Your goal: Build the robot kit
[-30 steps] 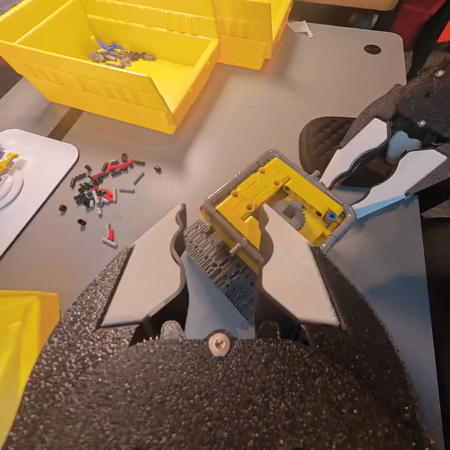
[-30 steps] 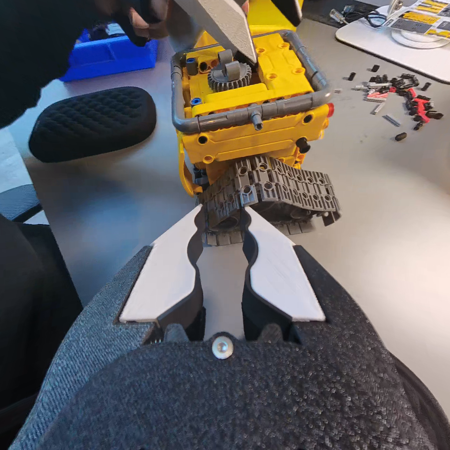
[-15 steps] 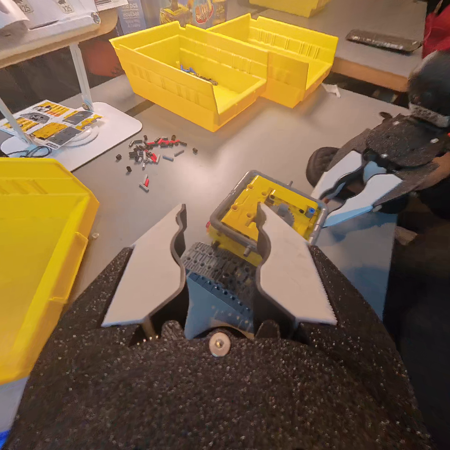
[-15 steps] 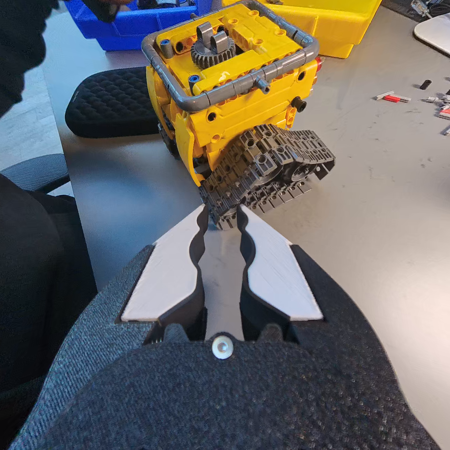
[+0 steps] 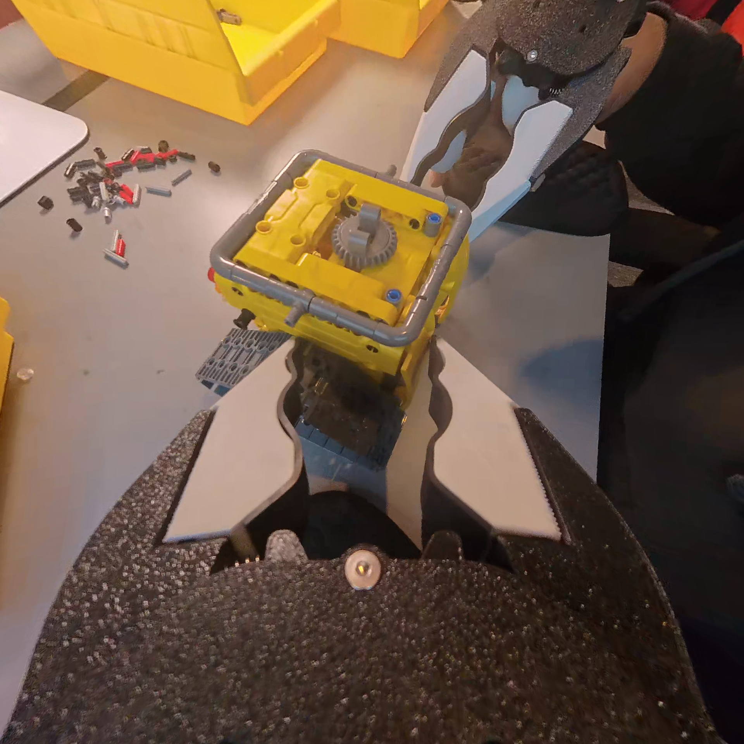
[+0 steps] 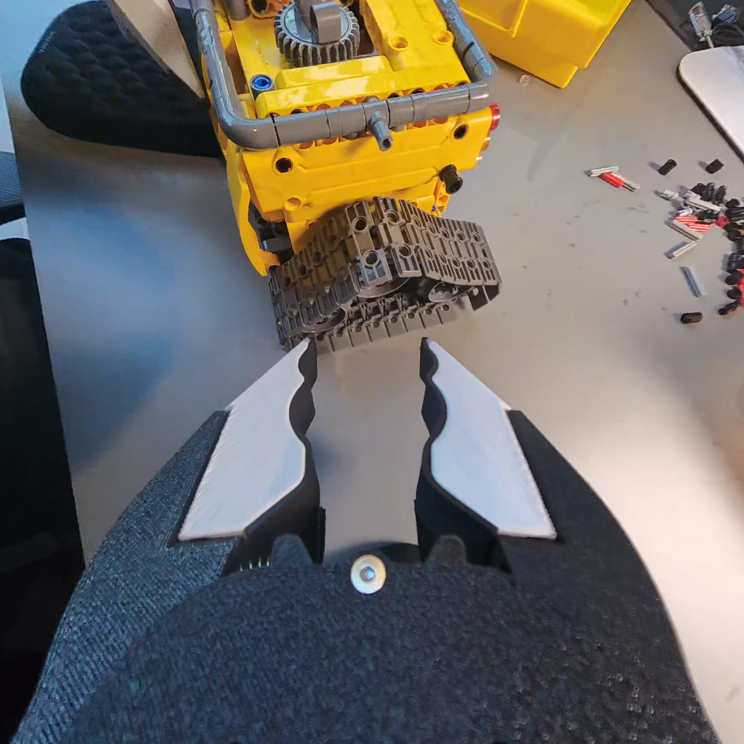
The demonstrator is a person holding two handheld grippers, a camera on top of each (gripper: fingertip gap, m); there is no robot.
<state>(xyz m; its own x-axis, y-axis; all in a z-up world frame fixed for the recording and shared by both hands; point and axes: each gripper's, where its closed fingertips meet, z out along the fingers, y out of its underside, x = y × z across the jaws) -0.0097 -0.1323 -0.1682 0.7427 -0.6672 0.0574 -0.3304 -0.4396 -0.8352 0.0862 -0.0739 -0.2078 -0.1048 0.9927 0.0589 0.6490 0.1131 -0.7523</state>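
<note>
A yellow brick-built vehicle body (image 5: pixel 342 257) with a grey rail, a grey gear on top and dark grey tracks (image 6: pixel 386 273) stands on the grey table. My left gripper (image 5: pixel 362 344) is open and straddles the near lower end of the model, its fingertips on either side of it; I cannot tell whether they touch. My right gripper (image 6: pixel 366 346) is open and empty, its tips just short of the track's near edge. It also shows in the left wrist view (image 5: pixel 451 201), by the model's far right corner.
Yellow bins (image 5: pixel 201 60) stand at the back, with another in the right wrist view (image 6: pixel 543 32). Small loose pins (image 5: pixel 120 181) (image 6: pixel 704 225) lie on the table. A black padded rest (image 6: pixel 100 80) lies beside the model. A white stand base (image 6: pixel 716 80) is nearby. A dark sleeve (image 5: pixel 684 120) is at the table edge. The grippers' ends are close to 12 centimetres from one another.
My right gripper has opened wider at the track. My left gripper has dropped lower, so the model's end now sits between its fingers.
</note>
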